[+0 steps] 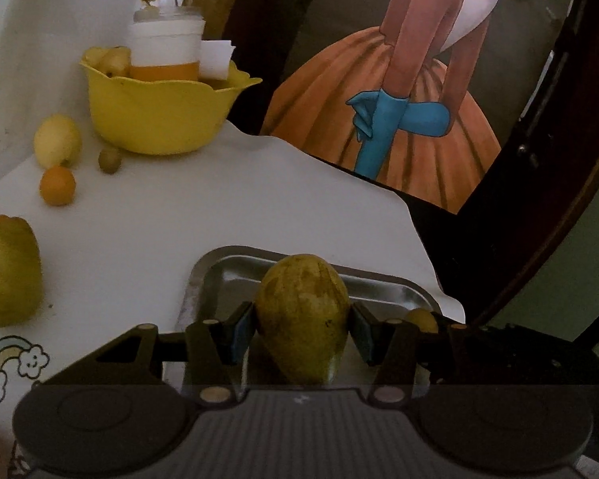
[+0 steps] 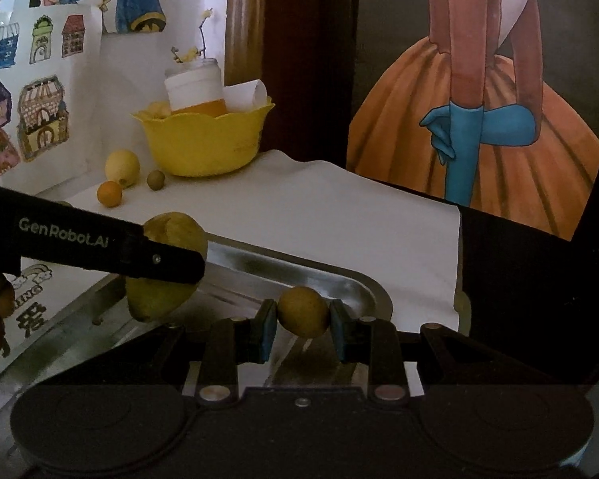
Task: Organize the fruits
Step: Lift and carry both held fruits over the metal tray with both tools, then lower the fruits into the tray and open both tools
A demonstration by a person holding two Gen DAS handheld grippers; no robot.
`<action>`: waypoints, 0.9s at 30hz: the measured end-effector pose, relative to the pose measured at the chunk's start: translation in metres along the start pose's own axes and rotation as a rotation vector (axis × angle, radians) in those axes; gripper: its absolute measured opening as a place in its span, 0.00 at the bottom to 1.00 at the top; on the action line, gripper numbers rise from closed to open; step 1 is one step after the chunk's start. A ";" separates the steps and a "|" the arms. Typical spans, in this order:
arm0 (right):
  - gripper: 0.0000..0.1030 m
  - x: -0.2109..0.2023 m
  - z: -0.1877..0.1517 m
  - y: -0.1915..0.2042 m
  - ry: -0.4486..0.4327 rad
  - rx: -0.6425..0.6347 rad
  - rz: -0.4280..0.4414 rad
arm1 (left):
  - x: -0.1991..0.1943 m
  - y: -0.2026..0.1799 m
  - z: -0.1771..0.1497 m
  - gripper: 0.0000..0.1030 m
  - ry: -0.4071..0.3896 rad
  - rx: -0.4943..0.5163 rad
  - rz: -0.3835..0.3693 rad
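The left hand-held gripper (image 1: pixel 302 333) clamps a mango (image 1: pixel 302 319) over the metal tray (image 1: pixel 395 293); the right hand-held gripper (image 2: pixel 303 329) pinches a small, perhaps yellow-brown fruit (image 2: pixel 303 311) above the same tray.

The right gripper (image 2: pixel 303 325) pinches a small round yellow fruit (image 2: pixel 303 316) between its blue pads, above the far corner of a metal tray (image 2: pixel 363 283). To its left the left gripper (image 2: pixel 171 263) reaches in holding a mango (image 2: pixel 165 269) over the same tray. Farther back on the white cloth (image 2: pixel 319 207) a yellow bowl (image 2: pixel 203 143) stands with a lemon (image 2: pixel 122 168), a small orange (image 2: pixel 109 194) and a little brown fruit (image 2: pixel 155 180) beside it.
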State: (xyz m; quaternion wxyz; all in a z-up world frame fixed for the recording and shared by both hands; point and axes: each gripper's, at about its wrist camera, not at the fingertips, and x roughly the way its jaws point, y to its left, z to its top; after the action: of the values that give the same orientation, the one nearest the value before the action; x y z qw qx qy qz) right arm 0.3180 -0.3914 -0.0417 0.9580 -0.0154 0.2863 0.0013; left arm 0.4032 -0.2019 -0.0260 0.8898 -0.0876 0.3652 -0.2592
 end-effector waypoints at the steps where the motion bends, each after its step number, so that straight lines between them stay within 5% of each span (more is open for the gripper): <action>1: 0.30 0.001 0.000 0.000 0.003 0.001 -0.001 | 0.001 0.000 0.000 0.54 0.005 -0.001 0.000; 17: 0.32 0.001 0.000 -0.004 0.013 0.017 -0.001 | 0.012 0.004 0.001 0.54 0.028 -0.039 0.018; 27: 0.46 -0.028 -0.004 -0.007 -0.012 0.022 0.003 | -0.017 0.007 0.005 0.82 -0.044 -0.074 0.026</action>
State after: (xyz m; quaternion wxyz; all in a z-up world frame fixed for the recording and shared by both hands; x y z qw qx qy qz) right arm 0.2930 -0.3983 -0.0295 0.9599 -0.0045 0.2804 -0.0005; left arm 0.3991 -0.1874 -0.0141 0.8969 -0.1216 0.3563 -0.2321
